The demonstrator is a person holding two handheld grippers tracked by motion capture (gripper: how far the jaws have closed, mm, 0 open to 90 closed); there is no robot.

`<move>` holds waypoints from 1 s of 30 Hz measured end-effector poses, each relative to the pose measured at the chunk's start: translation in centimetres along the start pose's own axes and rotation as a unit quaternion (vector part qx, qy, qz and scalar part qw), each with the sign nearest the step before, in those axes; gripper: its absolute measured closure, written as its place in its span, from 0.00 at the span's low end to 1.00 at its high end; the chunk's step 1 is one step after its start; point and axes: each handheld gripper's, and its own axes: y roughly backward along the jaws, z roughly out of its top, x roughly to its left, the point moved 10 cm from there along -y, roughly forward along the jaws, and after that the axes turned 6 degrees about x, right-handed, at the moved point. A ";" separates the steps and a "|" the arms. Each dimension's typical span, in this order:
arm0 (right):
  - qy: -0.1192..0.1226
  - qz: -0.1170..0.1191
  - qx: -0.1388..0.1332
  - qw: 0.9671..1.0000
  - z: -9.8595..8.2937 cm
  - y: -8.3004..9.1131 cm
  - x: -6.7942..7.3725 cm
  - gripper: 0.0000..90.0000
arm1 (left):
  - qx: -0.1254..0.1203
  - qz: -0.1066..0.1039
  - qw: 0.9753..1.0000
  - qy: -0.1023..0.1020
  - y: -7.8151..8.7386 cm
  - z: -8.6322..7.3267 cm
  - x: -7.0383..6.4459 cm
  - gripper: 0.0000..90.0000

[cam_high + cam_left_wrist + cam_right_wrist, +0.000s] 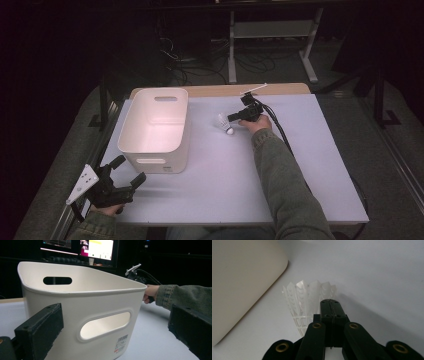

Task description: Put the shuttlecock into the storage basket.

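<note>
Nearest, the left gripper [131,172] sits at the front corner of the white bin [131,143], its jaws spread wide and holding nothing, one pad [40,331] just in front of the bin's front wall. A careless nudge from there could shove the light bin across the worktop [225,185] and shift the target.

Farther off, to the right of the bin, the right gripper [231,119] is clenched on the thin feather skirt of a white shuttlecock [226,125], its jaws pressed together along the skirt's edge. The shuttlecock hangs tilted, cork downward, close above the worktop and near the bin's right wall, not yet over the opening.

The grip looks slight, I judge: only feathers are pinched, so the shuttlecock may pivot, slip out, or have its vanes [308,296] crushed. Carried too low, it could strike the bin's rim [186,120] and drop outside.
</note>
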 end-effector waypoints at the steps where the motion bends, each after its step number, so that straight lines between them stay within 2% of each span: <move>1: -0.002 0.005 0.001 1.000 0.0 0.0 0.2 0.99 | 0.000 0.000 1.000 0.000 0.0 0.0 0.0 0.00; 19: 0.028 0.036 0.016 0.999 -0.1 -1.1 2.7 0.99 | 0.000 0.001 1.000 -0.002 0.0 0.0 0.1 0.00; 22: 0.031 0.036 0.021 0.999 -0.2 -1.3 3.1 0.99 | 0.001 0.001 1.000 -0.003 0.0 0.0 0.0 0.00; 28: 0.030 0.035 0.012 0.999 0.1 -1.0 3.2 0.99 | 0.000 0.001 1.000 0.000 0.0 0.0 0.0 0.00; 30: 0.028 0.030 0.007 0.999 0.2 -0.7 3.0 0.95 | 0.000 0.001 1.000 0.000 0.0 0.0 0.1 0.00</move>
